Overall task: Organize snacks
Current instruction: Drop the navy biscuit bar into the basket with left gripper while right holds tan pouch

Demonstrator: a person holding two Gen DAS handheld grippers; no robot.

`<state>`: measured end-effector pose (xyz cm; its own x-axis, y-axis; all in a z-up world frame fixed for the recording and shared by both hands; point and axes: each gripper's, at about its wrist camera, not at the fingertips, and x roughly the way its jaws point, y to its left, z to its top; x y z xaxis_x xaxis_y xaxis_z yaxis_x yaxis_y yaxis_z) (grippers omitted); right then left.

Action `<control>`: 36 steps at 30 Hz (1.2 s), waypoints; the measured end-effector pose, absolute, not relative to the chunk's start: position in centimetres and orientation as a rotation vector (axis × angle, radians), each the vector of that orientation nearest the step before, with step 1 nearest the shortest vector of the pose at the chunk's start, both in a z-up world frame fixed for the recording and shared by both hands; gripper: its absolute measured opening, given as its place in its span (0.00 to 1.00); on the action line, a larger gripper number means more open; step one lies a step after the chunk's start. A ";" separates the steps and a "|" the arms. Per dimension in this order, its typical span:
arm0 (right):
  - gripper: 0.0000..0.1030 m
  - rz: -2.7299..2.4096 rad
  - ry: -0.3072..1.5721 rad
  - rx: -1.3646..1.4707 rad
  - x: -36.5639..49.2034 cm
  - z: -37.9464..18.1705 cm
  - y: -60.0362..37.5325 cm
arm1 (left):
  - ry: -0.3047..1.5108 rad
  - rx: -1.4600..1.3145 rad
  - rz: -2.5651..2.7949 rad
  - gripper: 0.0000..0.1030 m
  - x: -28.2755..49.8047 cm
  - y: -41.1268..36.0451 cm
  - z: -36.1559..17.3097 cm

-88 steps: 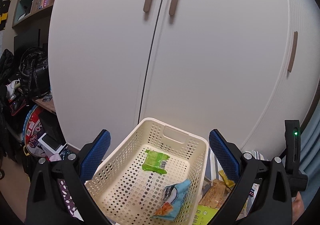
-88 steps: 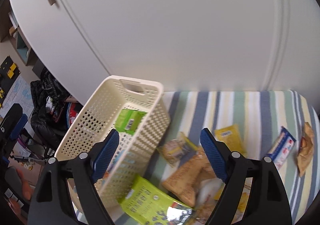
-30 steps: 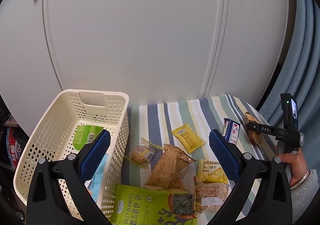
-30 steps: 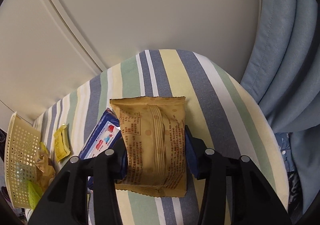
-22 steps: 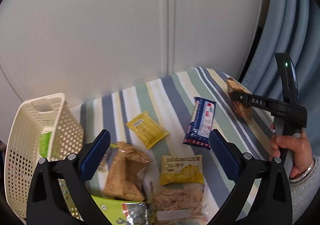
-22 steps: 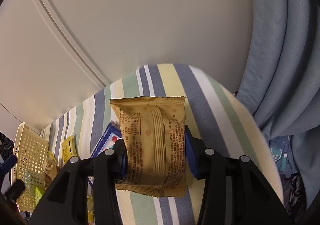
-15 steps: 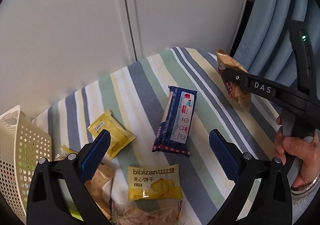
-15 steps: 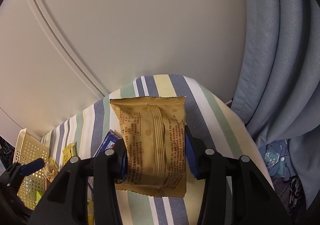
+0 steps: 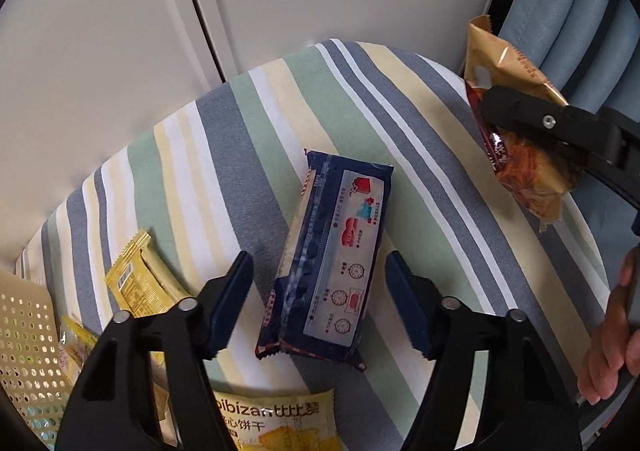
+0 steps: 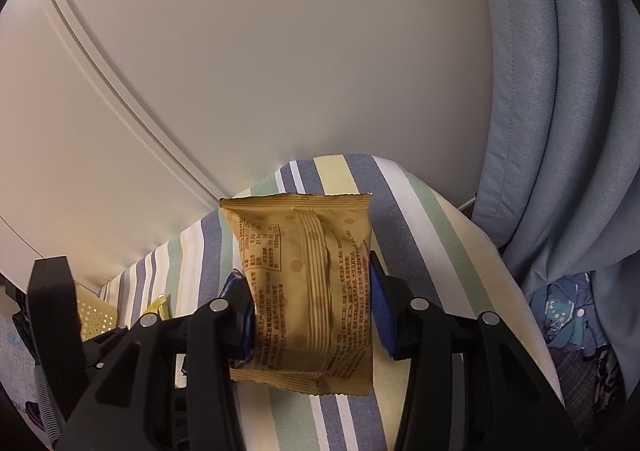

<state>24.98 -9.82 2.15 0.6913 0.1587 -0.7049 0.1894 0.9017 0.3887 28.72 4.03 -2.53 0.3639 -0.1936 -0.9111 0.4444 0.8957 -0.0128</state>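
The cream basket (image 9: pixel 24 335), perforated and rigid, is seen only at the lower-left edge of the left wrist view, well apart from both tools across the striped tabletop (image 9: pixel 248 131); it is judged stiff enough to be pushed or loaded without flexing.

The dark blue packet (image 9: pixel 330 263) lies flat on the stripes, long and narrow with crimped ends and printed icons on a pale panel. It is judged light, fairly firm along its length and slick-skinned, so it would best be taken across its narrow middle. The left tool (image 9: pixel 320 303) is held with its fingers apart, one on each side of the packet's near half, not yet touching it.

The tan packet (image 10: pixel 306 287), squarish, with a back seam and printed text, is clamped across its middle by the right tool (image 10: pixel 308 315) and is carried above the tabletop's far corner. It is judged light and puffy, its contents likely crushable, so gentle pressure is called for.
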 end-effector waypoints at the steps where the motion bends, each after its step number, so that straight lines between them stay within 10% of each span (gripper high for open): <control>1: 0.44 -0.017 0.815 0.461 25.0 2.2 -9.8 | 1.131 0.249 -0.418 0.55 28.9 3.8 -2.7; 36: 0.44 0.018 0.800 0.435 25.0 2.0 -8.4 | 0.900 -0.007 -0.281 0.44 24.2 17.3 7.8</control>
<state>25.00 -8.40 2.04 0.7016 0.1778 -0.6900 0.1468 0.9115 0.3842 24.17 17.25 7.85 0.5874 -0.2439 -0.7717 0.2381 0.9634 -0.1232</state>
